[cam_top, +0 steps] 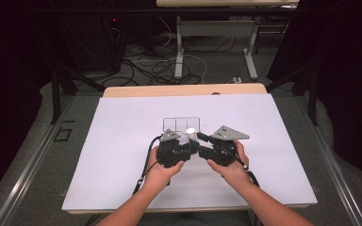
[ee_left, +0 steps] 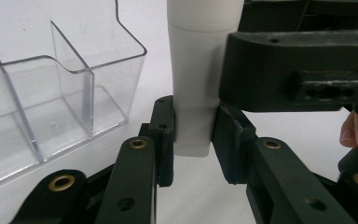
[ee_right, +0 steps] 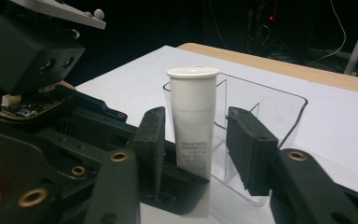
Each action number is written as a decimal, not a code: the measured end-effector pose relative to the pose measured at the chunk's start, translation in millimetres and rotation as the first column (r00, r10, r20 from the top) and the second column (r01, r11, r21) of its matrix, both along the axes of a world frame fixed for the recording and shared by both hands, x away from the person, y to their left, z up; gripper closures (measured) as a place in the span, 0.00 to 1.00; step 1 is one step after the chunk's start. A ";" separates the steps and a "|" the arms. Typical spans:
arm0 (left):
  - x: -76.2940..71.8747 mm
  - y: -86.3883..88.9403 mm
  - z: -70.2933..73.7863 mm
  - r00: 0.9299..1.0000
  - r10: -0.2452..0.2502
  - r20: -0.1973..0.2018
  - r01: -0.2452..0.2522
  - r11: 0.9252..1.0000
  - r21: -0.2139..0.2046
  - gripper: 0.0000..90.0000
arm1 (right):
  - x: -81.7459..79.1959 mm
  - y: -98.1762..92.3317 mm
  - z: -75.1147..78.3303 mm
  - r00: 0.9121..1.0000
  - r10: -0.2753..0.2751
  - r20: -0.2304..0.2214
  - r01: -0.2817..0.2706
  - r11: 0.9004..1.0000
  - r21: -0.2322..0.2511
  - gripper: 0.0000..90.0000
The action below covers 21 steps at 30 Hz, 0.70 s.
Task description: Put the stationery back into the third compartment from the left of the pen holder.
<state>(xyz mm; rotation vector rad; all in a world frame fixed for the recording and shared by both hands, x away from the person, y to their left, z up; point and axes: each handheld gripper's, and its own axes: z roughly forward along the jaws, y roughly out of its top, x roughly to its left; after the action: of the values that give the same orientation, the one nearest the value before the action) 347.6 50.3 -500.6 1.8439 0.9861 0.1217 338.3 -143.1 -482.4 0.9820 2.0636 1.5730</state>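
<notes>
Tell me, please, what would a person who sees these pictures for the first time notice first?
First, the white tube, which stands upright in the middle of the white table, just in front of a clear plastic box with compartments. The left gripper is shut on the tube's lower end. The right gripper has its jaws on either side of the tube, with a gap visible on one side.

Left gripper fingers clamp the white tube, seemingly upright.
</notes>
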 end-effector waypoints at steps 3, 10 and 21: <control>2.0 2.3 1.4 1.000 0.006 -0.003 -0.006 1.000 0.003 0.79 | 1.4 -2.0 0.0 1.000 -0.007 0.002 0.007 1.000 0.002 0.56; 8.6 7.7 8.8 0.999 0.040 0.018 -0.040 0.999 0.003 0.79 | 3.8 -7.8 0.9 1.000 -0.023 0.002 0.023 1.000 -0.006 0.44; 23.0 8.0 21.7 0.995 0.057 0.081 -0.060 0.998 0.031 0.79 | 14.5 -27.5 0.7 0.998 -0.060 0.004 0.060 0.998 -0.035 0.31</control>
<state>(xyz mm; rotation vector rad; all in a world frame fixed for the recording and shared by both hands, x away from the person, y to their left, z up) 370.6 58.3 -478.9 1.8265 0.9873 0.2471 352.8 -170.6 -481.7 1.0191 2.0336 1.5030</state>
